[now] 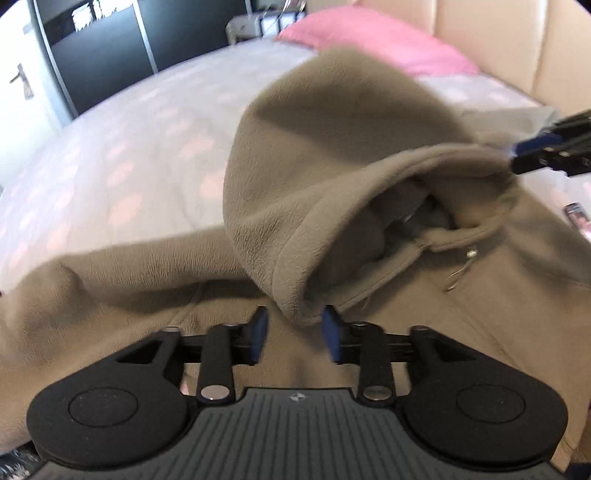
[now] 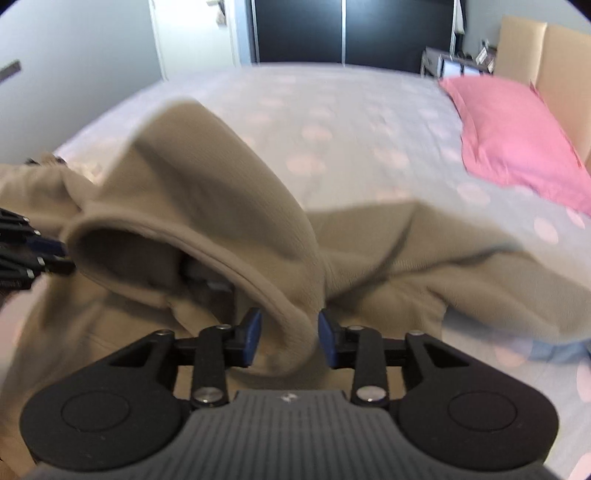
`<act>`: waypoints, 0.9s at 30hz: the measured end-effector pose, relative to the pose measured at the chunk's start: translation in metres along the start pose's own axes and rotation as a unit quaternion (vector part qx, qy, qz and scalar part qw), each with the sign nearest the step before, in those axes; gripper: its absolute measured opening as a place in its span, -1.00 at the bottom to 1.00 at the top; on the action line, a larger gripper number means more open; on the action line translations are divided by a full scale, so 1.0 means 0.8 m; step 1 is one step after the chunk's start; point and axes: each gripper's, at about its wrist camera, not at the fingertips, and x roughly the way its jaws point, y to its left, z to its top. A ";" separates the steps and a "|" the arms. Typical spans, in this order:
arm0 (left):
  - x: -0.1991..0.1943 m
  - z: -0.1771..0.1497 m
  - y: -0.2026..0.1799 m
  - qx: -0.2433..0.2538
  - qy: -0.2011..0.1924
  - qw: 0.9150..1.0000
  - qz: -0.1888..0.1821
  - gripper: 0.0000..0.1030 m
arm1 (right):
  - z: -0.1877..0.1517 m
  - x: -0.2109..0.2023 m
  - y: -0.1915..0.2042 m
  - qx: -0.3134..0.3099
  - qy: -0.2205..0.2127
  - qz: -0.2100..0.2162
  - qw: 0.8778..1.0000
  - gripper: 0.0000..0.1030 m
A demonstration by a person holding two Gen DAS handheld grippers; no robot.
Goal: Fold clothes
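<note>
At the bottom centre of each wrist view, the left gripper (image 1: pixel 294 334) and right gripper (image 2: pixel 290 334) stand parted with the hood rim (image 1: pixel 295 291) slack between their pads, unpinched; the soft, floppy fleece hoodie (image 1: pixel 343 155), sprawled mid-frame across the bed (image 1: pixel 122 155), probably grips best at that thick hem.

A bedroom in a home.

A wide bed with a pale sheet printed with pink dots (image 2: pixel 332 122) fills the room. At the bed's head lie a pink pillow (image 2: pixel 517 136) and a beige padded headboard (image 2: pixel 561 62); beyond the bed's far side stands a dark wardrobe with sliding doors (image 2: pixel 343 29).
</note>
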 end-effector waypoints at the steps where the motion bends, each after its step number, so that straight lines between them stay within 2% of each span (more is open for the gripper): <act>1: -0.008 0.003 0.000 -0.002 -0.017 1.000 0.001 -0.17 | 0.003 -0.006 0.001 -0.001 -0.012 0.003 1.000 -0.18; 4: -0.025 0.014 -0.002 -0.009 -0.060 0.998 0.001 -0.14 | 0.015 -0.014 0.001 0.004 -0.044 0.004 0.999 -0.17; 7: -0.023 0.029 -0.014 0.016 -0.077 0.997 0.001 -0.14 | 0.030 -0.003 0.003 0.015 -0.047 0.006 0.999 -0.19; 10: -0.006 0.038 -0.028 0.045 -0.068 0.997 0.009 -0.14 | 0.049 0.013 0.013 0.001 -0.044 0.013 0.999 -0.13; 12: 0.006 0.040 -0.036 0.062 -0.058 0.996 0.007 -0.14 | 0.064 0.025 0.020 -0.025 -0.043 0.010 0.999 0.14; 15: 0.024 0.037 -0.043 0.086 -0.048 0.995 0.022 -0.14 | 0.084 0.049 0.017 -0.038 -0.037 0.006 0.999 0.14; 17: 0.036 0.033 -0.046 0.102 -0.043 0.993 0.036 -0.21 | 0.096 0.067 0.007 -0.017 -0.027 0.007 0.999 0.12; 18: 0.042 0.034 -0.047 0.110 -0.040 0.992 0.043 -0.32 | 0.099 0.076 -0.001 0.002 -0.020 0.013 1.000 0.09; 19: 0.048 0.034 -0.049 0.117 -0.037 0.991 0.050 -0.57 | 0.102 0.085 -0.010 0.024 -0.009 0.025 0.999 -0.02; 20: 0.052 0.033 -0.049 0.122 -0.037 0.990 0.052 -0.73 | 0.103 0.094 -0.020 0.046 0.001 0.037 0.998 -0.54; 21: 0.055 0.032 -0.048 0.128 -0.036 0.990 0.053 -0.75 | 0.104 0.101 -0.030 0.067 0.009 0.047 0.997 -0.83; 23: 0.063 0.029 -0.048 0.138 -0.034 0.988 0.056 -0.83 | 0.104 0.113 -0.048 0.104 0.019 0.055 0.993 -0.85; 25: 0.071 0.024 -0.052 0.167 -0.030 0.985 0.039 -0.84 | 0.102 0.119 -0.060 0.120 0.012 0.020 0.992 -0.86; 27: 0.078 0.018 -0.056 0.196 -0.025 0.980 0.022 -0.85 | 0.098 0.132 -0.069 0.136 0.020 0.003 0.990 -0.87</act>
